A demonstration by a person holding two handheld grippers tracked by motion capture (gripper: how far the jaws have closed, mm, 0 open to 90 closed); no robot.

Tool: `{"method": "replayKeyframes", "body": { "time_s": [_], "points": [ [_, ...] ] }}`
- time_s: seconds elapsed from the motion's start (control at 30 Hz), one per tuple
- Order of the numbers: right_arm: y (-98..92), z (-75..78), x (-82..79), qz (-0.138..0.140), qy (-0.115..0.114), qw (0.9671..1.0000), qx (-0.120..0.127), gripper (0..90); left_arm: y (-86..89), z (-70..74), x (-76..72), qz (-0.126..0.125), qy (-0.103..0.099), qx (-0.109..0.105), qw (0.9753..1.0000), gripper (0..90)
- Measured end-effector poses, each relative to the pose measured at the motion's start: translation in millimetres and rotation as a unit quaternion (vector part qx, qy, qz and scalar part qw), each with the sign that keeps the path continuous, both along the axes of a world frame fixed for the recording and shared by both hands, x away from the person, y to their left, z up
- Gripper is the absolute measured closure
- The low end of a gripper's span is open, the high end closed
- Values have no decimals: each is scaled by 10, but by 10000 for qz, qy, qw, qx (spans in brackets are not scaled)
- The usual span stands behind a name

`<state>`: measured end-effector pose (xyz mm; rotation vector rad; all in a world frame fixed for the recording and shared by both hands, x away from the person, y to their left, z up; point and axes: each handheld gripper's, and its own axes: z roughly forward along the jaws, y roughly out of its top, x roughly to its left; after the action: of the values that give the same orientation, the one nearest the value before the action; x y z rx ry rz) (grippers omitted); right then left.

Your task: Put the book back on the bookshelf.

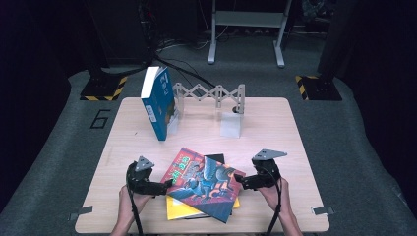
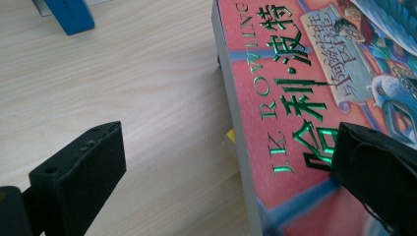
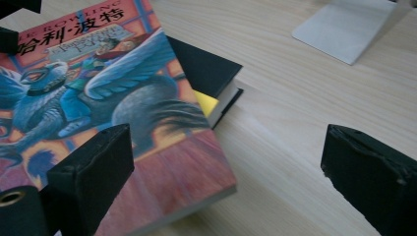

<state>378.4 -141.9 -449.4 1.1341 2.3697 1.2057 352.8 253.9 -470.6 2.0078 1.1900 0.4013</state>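
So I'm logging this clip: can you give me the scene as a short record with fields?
top book: red cover, on a stack of books near the table's front edge
under it: black book, yellow book
blue book: upright against rack
left gripper: open, at the book's left edge
right gripper: open, at its right edge

A pale wooden table (image 1: pixel 275 137) with rounded corners carries a small stack of books near its front edge: a red illustrated book (image 1: pixel 204 183) lies on top, over a yellow book (image 1: pixel 181 210) and a black book (image 1: pixel 216 158). Toward the back, a blue book (image 1: pixel 158 103) stands upright, tilted against a grey folding bookstand (image 1: pixel 216 98) with white end plates.
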Motion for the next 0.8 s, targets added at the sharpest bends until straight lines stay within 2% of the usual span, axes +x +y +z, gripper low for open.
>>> {"method": "replayKeyframes", "body": {
  "time_s": [0.17, 0.33, 0.5, 0.6, 0.73, 0.8],
  "points": [
    [185, -32, 33, 241, 131, 9996, -73, 88, 46, -14, -91, -23, -1, -42, 10000, 0],
    [305, -88, 78, 347, 236, 9990, -134, 128, 72, -21, -177, -68, -13, -57, 10000, 0],
    [374, -126, 108, 450, 331, 9983, -162, 161, 72, -27, -236, -149, 8, -82, 9999, 0],
    [404, -139, 114, 488, 394, 9979, -178, 198, 59, -33, -260, -184, 26, 6, 9998, 0],
    [417, -141, 120, 563, 421, 9975, -95, 261, 58, -62, -282, -264, 71, 31, 9996, 0],
    [421, -145, 118, 576, 442, 9974, -35, 280, 60, -78, -293, -249, 93, -31, 9996, 0]
  ]
}}
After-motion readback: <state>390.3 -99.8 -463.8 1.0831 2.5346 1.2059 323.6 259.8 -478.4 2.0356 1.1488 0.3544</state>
